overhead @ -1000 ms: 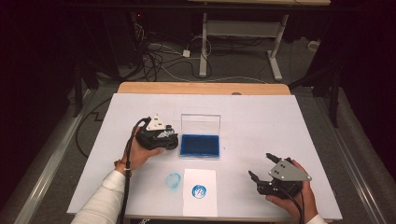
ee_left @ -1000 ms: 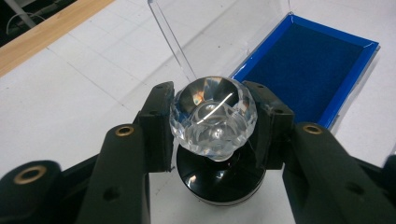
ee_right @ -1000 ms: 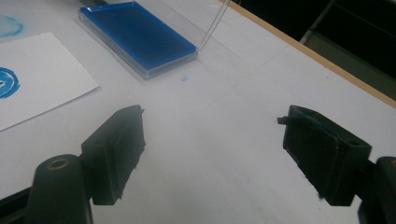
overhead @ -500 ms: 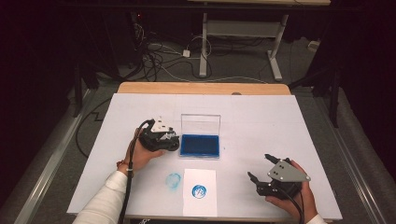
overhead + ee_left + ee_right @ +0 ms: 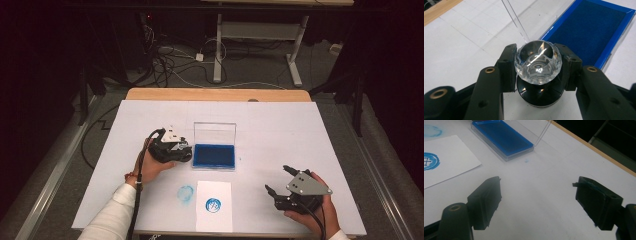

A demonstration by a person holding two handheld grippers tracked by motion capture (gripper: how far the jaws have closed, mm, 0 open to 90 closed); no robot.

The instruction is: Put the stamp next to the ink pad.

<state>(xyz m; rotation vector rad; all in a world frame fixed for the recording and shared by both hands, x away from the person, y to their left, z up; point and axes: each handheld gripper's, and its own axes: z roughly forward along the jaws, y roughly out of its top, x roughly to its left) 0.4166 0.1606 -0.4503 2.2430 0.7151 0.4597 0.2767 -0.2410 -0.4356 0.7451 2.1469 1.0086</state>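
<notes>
My left gripper (image 5: 184, 151) is shut on a stamp (image 5: 538, 62) with a clear faceted knob and a round black base. The pads press on the knob from both sides. The stamp's base sits at the white table surface, just left of the open blue ink pad (image 5: 215, 155), whose clear lid (image 5: 215, 132) stands upright behind it. The pad's blue felt (image 5: 596, 30) lies just past the stamp. My right gripper (image 5: 278, 179) rests near the front right of the table, open, with nothing between its jaws (image 5: 536, 200).
A white card (image 5: 214, 205) bearing a round blue stamp print (image 5: 213, 204) lies at the front edge, with a blue smudge (image 5: 186, 194) on the table to its left. The wooden table edge (image 5: 215, 94) runs along the far side. Cables trail on the floor beyond.
</notes>
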